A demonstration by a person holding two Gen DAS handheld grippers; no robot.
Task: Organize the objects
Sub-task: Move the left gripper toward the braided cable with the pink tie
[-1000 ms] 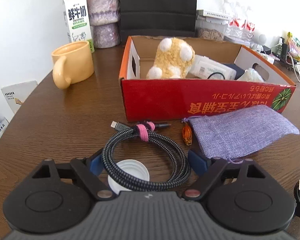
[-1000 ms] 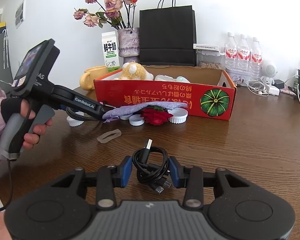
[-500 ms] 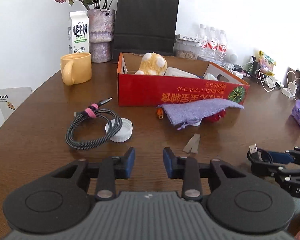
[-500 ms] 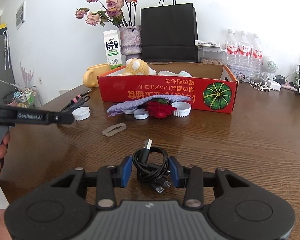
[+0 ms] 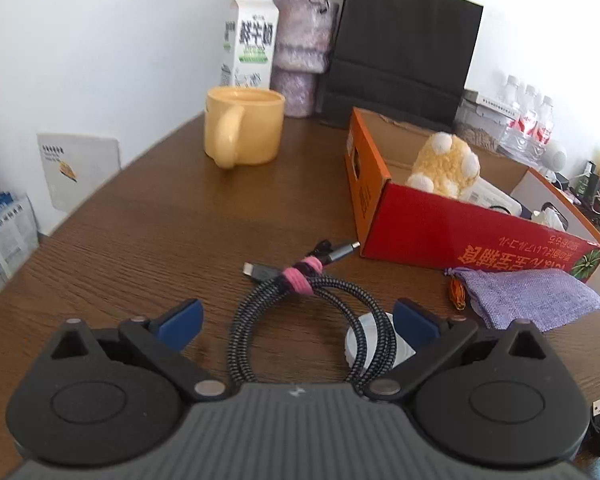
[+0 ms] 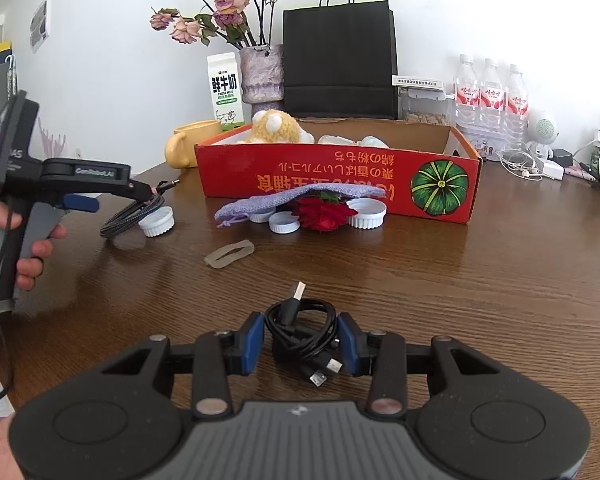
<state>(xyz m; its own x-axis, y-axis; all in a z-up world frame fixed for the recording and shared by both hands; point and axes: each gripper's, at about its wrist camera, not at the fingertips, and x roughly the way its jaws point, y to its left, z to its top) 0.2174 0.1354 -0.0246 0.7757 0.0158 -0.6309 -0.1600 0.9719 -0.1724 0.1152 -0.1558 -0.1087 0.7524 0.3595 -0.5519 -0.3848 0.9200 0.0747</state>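
Observation:
A coiled braided cable [image 5: 300, 278] with a pink tie lies on the brown table, partly over a white cap [image 5: 364, 344]. My left gripper [image 5: 296, 320] straddles the coil, its jaws opening wide, and the blue pads stand clear of the cable on both sides. In the right wrist view a hand holds this gripper [image 6: 112, 198] low over the same cable. My right gripper [image 6: 302, 344] is shut on a black USB cable bundle [image 6: 300, 328] that rests on the table. The red cardboard box [image 5: 460, 236] behind holds a yellow plush toy [image 5: 446, 164] and packets.
A purple pouch [image 5: 532, 300], a red fabric flower [image 6: 322, 214] and several white caps lie against the box front. A translucent band [image 6: 230, 254] lies mid-table. A yellow mug [image 5: 242, 130], milk carton [image 5: 252, 40], vase, black bag [image 5: 400, 40] and water bottles [image 6: 488, 92] stand behind.
The left gripper drew back from the braided cable with its jaws narrowed, then came forward over the coil again with its jaws spread wide. The right gripper and its black cable stayed put.

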